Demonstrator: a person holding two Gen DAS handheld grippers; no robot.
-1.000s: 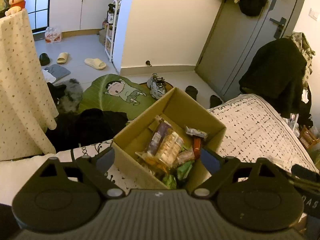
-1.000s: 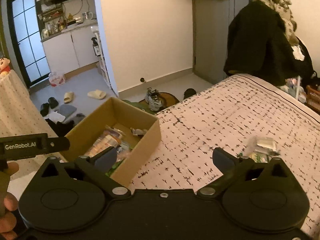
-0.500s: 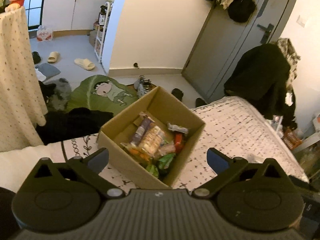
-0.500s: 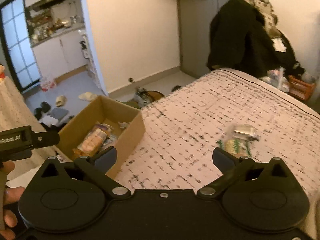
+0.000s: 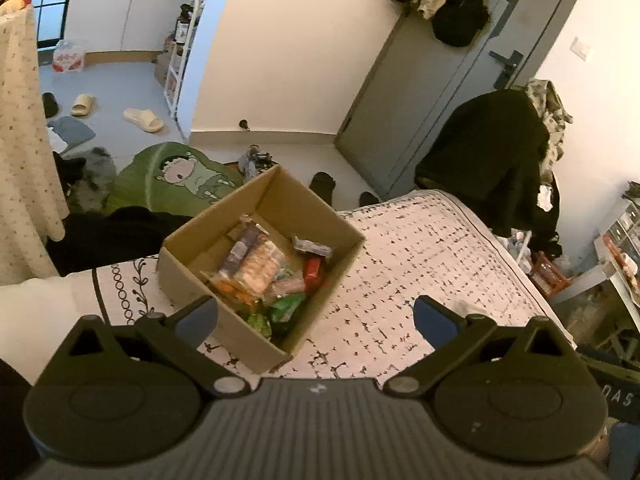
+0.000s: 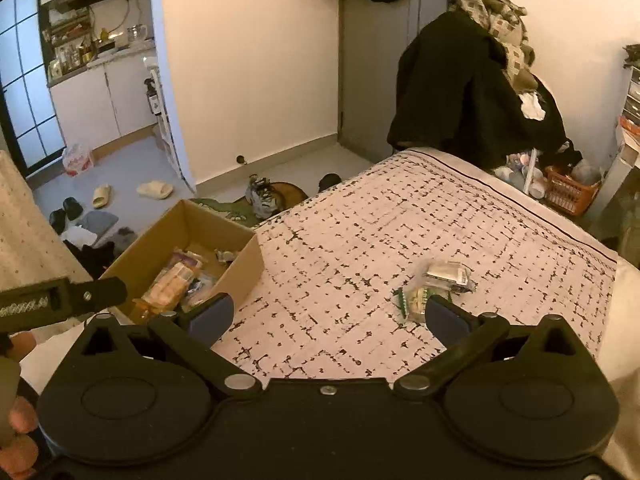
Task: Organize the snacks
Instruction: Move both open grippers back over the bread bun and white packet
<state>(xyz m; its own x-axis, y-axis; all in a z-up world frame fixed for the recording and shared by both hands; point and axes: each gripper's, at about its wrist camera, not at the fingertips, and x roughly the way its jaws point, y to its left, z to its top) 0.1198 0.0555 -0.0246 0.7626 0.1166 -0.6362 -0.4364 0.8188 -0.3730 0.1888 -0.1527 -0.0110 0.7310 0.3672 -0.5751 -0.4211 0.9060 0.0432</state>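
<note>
Snacks are lying in two places: most are sitting in the cardboard box (image 5: 224, 236) at the bed's (image 6: 360, 248) edge, while two loose packets (image 6: 434, 286) are waiting on the bedspread just ahead of your right claw (image 6: 328, 316). You are holding both the right and the left claw (image 5: 316, 316) released and empty, so I judge you should be lowering the right one over the nearer green-edged packet and pinching it flat across its middle.
</note>
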